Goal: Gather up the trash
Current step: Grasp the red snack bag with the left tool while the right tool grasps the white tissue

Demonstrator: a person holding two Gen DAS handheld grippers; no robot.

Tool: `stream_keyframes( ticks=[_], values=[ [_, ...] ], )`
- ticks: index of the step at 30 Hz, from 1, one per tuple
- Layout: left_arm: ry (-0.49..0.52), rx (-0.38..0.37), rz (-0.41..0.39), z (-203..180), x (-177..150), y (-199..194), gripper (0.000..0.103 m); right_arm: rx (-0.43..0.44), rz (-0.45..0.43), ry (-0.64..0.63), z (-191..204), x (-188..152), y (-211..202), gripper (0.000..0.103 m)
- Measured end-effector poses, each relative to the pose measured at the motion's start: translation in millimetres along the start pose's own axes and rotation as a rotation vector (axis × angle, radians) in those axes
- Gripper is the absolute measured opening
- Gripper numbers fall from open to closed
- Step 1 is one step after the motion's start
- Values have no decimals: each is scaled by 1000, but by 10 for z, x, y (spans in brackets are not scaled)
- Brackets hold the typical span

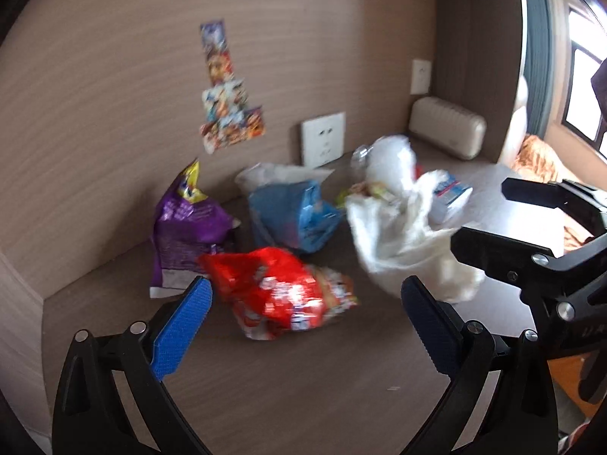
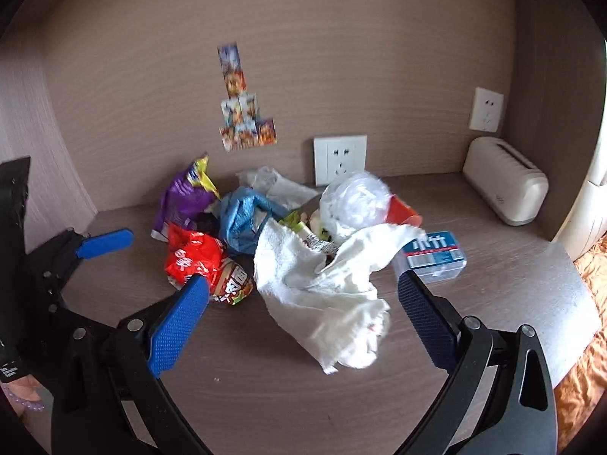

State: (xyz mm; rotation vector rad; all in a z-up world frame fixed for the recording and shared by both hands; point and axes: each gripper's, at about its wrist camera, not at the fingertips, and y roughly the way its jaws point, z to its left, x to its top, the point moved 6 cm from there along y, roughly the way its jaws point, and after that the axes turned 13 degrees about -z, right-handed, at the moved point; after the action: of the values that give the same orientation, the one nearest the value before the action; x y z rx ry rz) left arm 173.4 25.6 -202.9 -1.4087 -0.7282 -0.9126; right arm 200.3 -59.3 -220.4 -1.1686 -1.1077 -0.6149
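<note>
Both hand-held grippers (image 1: 303, 295) (image 2: 303, 295) wide, empty.

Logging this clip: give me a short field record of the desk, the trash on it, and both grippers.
surface: wooden desk in a wall alcove
trash: red snack bag, purple snack bag, blue plastic bag, crumpled white paper towel, clear plastic wad
other items: blue-labelled box, beige case
left gripper: jaws open, facing the red snack bag, empty
right gripper: jaws open, facing the paper towel, empty
collected: none yet
</note>
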Motion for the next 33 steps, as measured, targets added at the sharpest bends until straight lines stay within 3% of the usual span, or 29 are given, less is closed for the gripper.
stream_keyframes(
  ticks=[8, 10, 12, 13, 15, 18, 33],
  values=[
    [-19, -115, 127, 251, -228, 544, 97, -66, 160, -7, 35, -203, 691, 99],
    [-11, -135, 161, 263, -266, 667, 97, -92, 194, -23, 12, -244, 774, 92],
    [-27, -176, 192, 246, -287, 763, 87, -116, 245, -20, -35, -316, 859, 71],
    [-38, -199, 204, 228, -291, 799, 75, -110, 270, -5, -58, -359, 888, 63],
    [-48, -212, 210, 200, -305, 822, 71, -126, 291, -8, -85, -404, 916, 27],
    [-52, -222, 197, 164, -299, 782, 64, -127, 279, 10, -136, -376, 830, 11],
    [-66, -227, 43, -100, 256, 19, 60, -17, -52, 230, -609, 657, -367, 10]
  ],
)
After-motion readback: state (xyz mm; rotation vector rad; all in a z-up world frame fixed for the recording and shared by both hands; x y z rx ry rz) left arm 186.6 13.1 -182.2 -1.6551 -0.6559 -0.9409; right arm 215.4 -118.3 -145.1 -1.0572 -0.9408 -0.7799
